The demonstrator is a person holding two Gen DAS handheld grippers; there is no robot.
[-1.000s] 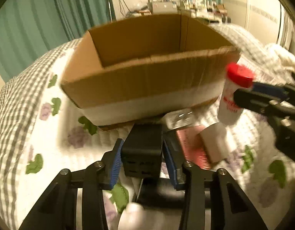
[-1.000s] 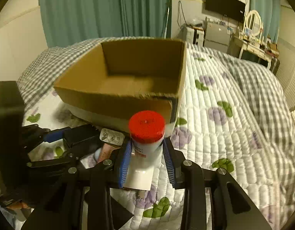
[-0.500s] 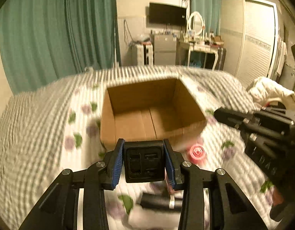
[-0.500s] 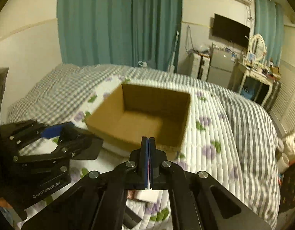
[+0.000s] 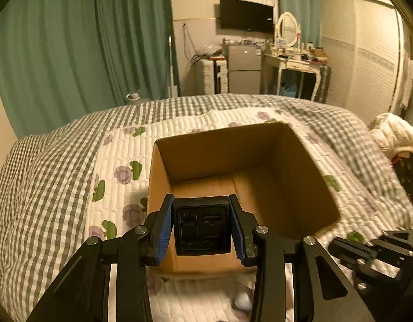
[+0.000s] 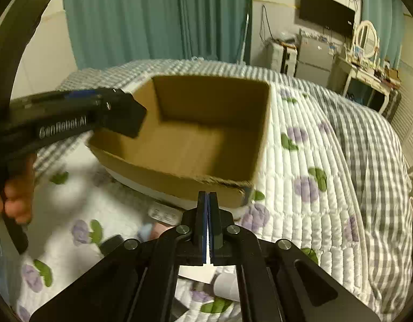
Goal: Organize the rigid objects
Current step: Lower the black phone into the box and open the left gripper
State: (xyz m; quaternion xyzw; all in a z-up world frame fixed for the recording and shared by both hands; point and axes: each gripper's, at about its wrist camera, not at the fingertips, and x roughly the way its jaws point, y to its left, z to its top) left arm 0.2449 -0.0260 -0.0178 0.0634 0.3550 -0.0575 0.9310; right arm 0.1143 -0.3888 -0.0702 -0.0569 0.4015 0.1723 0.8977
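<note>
An open cardboard box lies on the quilted bed, nothing visible inside; it also shows in the right wrist view. My left gripper is shut on a black block with ports, the black adapter, and holds it above the box's near wall. In the right wrist view the left gripper and the adapter hover at the box's left rim. My right gripper is shut with nothing in it, low in front of the box.
Loose items lie on the quilt in front of the box: a blister pack, a white bottle, a white card and a dark object. A white cap shows below the left gripper. Furniture stands beyond the bed.
My left gripper has lifted the adapter from the quilt up over the box's near wall. My right gripper let go of the red-capped bottle, shut empty and pulled back.
</note>
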